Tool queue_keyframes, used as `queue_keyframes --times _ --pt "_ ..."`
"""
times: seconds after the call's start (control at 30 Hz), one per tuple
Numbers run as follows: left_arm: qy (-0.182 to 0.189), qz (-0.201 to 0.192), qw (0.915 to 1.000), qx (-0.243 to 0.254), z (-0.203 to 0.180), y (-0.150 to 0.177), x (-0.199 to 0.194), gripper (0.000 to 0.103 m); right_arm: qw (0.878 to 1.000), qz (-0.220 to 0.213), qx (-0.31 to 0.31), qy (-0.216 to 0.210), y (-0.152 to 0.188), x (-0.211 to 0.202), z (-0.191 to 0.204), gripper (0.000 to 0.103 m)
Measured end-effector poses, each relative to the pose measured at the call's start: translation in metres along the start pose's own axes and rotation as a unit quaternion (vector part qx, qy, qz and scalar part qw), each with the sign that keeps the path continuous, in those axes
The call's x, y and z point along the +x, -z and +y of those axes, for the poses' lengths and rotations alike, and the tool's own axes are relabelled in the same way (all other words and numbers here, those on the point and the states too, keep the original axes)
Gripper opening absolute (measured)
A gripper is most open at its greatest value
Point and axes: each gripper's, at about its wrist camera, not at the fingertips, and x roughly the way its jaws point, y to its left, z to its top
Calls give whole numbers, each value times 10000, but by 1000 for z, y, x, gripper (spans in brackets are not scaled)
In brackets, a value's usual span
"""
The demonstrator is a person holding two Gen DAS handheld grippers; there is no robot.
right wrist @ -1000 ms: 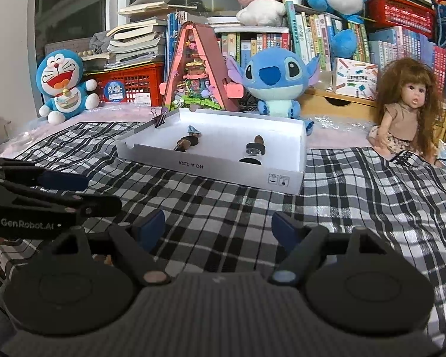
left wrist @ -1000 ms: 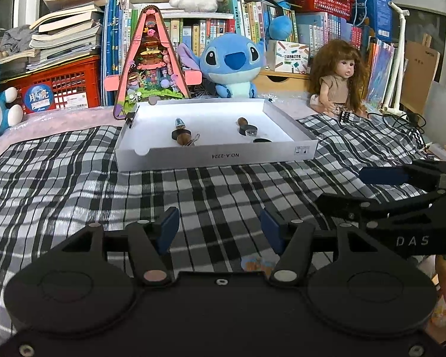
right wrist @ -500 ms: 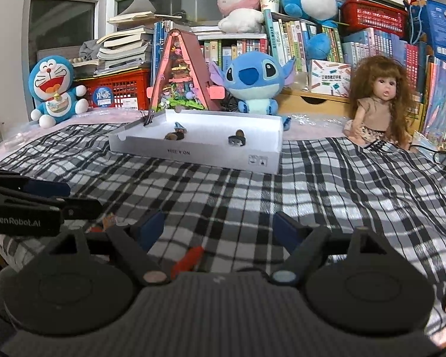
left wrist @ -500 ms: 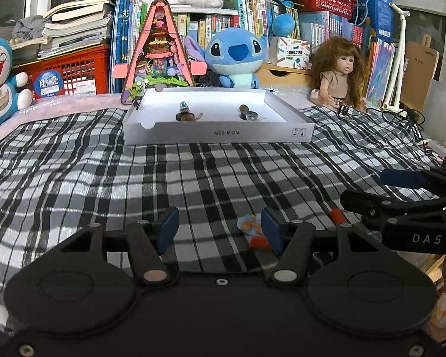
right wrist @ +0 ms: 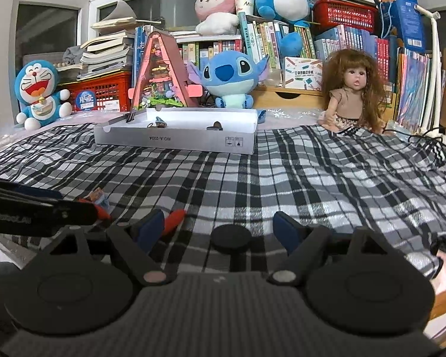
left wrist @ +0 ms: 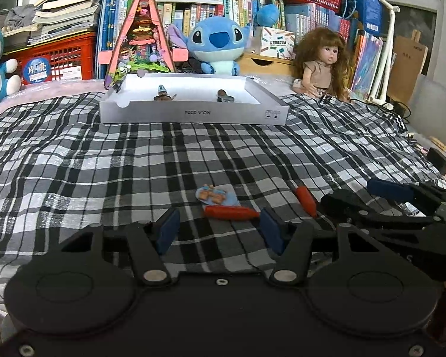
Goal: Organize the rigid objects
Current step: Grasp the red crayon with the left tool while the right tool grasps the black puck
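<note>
Currently the black-and-white plaid cloth [left wrist: 133,160] covers the whole work surface. At its far edge sits the shallow white cardboard box tray [left wrist: 193,114], with a few small dark pieces inside, too small to identify. Behind the tray: blue Stitch plush toy [left wrist: 218,46], long-haired brown doll [left wrist: 319,62] to the right, pink triangular dollhouse [left wrist: 141,38] to the left.

Left gripper [left wrist: 218,232]: jaws wide apart, holding nothing, blue pads low over the near part of the cloth. Right gripper [right wrist: 218,232]: jaws likewise wide apart, empty.

Task items, all on the cloth, well apart from the tray:
- orange-red plastic carrot-shaped piece [left wrist: 230,212], lying flat just ahead of the left gripper's gap, its right tip next to the right pad; contact cannot be judged.
- second orange-red tapered piece [left wrist: 305,199], between the two grippers; in the right wrist view it lies beside the right gripper's left pad [right wrist: 172,221].
- small light-blue card with orange figures [left wrist: 214,195], just beyond the first carrot piece.
- flat round black disc [right wrist: 231,238], centred in the right gripper's gap, touching neither pad.
</note>
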Motion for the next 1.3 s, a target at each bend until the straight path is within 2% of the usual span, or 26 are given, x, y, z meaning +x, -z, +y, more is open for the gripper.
queue_keyframes --times 0.2,0.4,0.63,0.9,1.0,1.2,1.3 --pt "-72 -86 9998 139 -10 1 5 52 9999 -95 31 -29 5 -8 -1 77" --pt "-143 -116 9993 327 -18 5 9 51 9998 26 54 206 6 -4 -8 62" --pt "-169 -117 9994 272 -19 4 14 51 9998 63 -7 206 9 -1 -4 61" --pt "-181 -167 9992 329 -21 6 15 46 9998 61 22 177 10 4 -1 63" --pt "-197 -195 9991 332 -21 7 14 42 9996 17 15 281 11 5 1 63" --pt "-181 -231 9989 356 -22 8 13 42 9988 0 120 469 12 6 1 64" --pt "-166 -263 9988 377 -23 8 11 42 9988 -4 161 458 12 5 1 53"
